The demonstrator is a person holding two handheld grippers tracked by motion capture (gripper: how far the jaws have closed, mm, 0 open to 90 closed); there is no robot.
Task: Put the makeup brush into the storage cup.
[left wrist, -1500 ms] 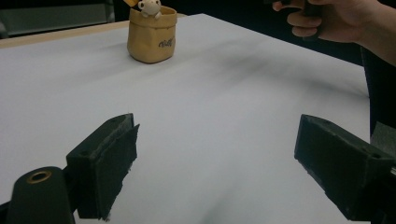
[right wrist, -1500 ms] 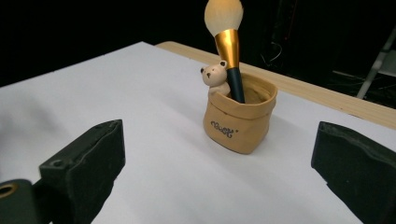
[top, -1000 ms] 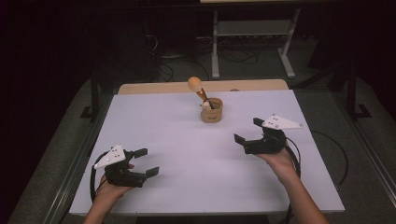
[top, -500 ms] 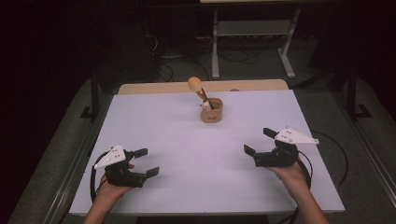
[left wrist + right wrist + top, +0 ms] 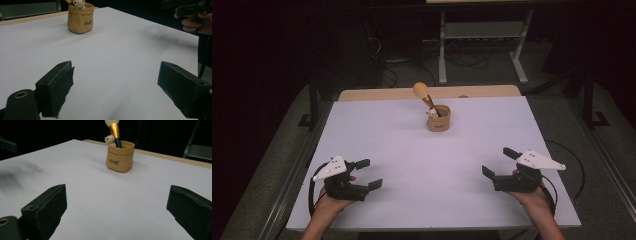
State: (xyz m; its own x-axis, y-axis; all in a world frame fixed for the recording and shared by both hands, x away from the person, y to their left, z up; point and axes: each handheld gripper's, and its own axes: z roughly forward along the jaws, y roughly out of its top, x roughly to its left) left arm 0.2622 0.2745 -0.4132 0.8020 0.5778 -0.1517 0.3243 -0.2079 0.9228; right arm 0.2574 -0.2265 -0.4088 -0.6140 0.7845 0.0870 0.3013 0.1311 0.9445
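Note:
A small tan pot [image 5: 438,119] shaped like a paper bag stands on the white table [image 5: 412,150], toward the back middle. A brush [image 5: 425,96] with a round pale head and gold ferrule leans out of it, beside a tiny white bear figure [image 5: 432,113]. The pot [image 5: 80,18] [image 5: 120,156] lies far ahead of both pairs of jaws. My left gripper [image 5: 366,174] rests open near the front left edge, empty. Near the front right, my right gripper [image 5: 499,162] is open and empty too.
A wooden strip [image 5: 387,93] runs along the table's far edge. Beyond it stand a metal frame [image 5: 482,35] and cables on a dark floor. Black rails [image 5: 309,150] flank the table. The other hand and its gripper [image 5: 195,15] appear far right in the left gripper view.
My right gripper has drawn back from the middle right of the table toward the front right edge. The left gripper, pot and brush have not moved.

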